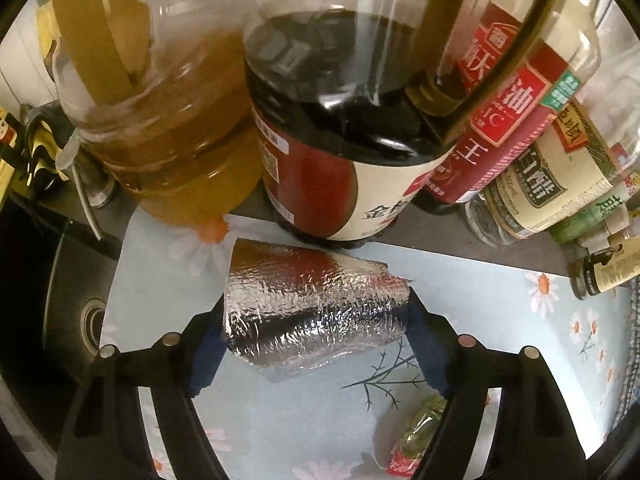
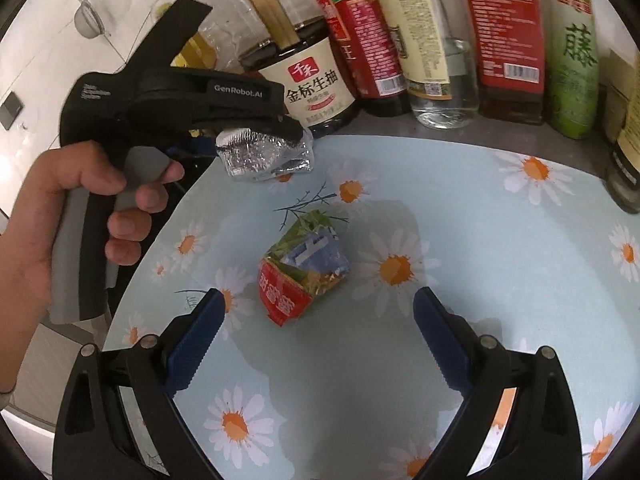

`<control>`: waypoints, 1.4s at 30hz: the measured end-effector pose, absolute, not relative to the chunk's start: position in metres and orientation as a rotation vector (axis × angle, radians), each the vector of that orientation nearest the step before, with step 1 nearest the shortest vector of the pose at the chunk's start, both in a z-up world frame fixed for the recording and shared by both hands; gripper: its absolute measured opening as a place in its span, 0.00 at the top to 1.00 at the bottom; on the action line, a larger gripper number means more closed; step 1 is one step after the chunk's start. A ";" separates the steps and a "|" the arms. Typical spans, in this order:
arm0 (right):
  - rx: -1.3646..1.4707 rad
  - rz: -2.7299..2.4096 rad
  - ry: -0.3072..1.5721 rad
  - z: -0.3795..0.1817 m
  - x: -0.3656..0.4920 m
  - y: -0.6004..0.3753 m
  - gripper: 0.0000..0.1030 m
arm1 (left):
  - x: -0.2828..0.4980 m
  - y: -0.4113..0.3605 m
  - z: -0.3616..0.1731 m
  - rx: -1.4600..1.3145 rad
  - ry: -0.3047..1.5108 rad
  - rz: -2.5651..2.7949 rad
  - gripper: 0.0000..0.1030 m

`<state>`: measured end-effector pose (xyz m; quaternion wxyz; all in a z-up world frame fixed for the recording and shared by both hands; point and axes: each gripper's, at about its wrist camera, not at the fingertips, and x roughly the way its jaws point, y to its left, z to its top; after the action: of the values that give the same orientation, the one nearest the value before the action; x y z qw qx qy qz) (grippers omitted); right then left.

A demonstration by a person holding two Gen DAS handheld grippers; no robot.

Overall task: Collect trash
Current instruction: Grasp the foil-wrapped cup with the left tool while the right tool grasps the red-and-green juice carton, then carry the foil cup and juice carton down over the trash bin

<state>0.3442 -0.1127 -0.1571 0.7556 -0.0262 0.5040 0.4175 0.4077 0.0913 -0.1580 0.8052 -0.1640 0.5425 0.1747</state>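
My left gripper (image 1: pixel 316 320) is shut on a crumpled silver foil wrapper (image 1: pixel 312 300) and holds it just above the daisy-print mat (image 1: pixel 480 304). The right wrist view shows that gripper (image 2: pixel 264 140) from the side, with the foil wrapper (image 2: pixel 260 156) between its jaws at the mat's far left edge. A crumpled red and green snack packet (image 2: pixel 304 268) lies on the mat (image 2: pixel 480 240); it also shows in the left wrist view (image 1: pixel 416 440). My right gripper (image 2: pixel 316 320) is open and empty, with the packet just ahead between its jaws.
Several sauce and oil bottles stand along the back of the counter: a soy sauce jar (image 2: pixel 312 84), a red-labelled bottle (image 2: pixel 504 32), a green bottle (image 2: pixel 572 60), an oil jug (image 1: pixel 160 100). A dark sink (image 1: pixel 76 312) lies left of the mat.
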 end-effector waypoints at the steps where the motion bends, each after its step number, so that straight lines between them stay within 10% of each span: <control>1: -0.071 0.915 1.098 -0.157 0.344 -0.109 0.09 | 0.406 0.092 -0.156 -0.350 1.161 0.370 0.26; 18: -0.283 0.890 1.026 -0.169 0.343 -0.069 0.14 | 0.320 0.099 -0.109 -0.416 1.057 0.423 0.26; 27: -0.358 0.830 0.981 -0.169 0.336 -0.055 0.40 | 0.286 0.102 -0.110 -0.440 1.064 0.440 0.26; 42: -0.334 0.776 0.982 -0.156 0.313 -0.062 0.41 | 0.246 0.099 -0.105 -0.453 1.044 0.368 0.26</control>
<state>0.3135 -0.0619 -0.1564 0.7976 -0.1558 0.4573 0.3612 0.2461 0.0990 -0.1048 0.8265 -0.2130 0.4915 0.1733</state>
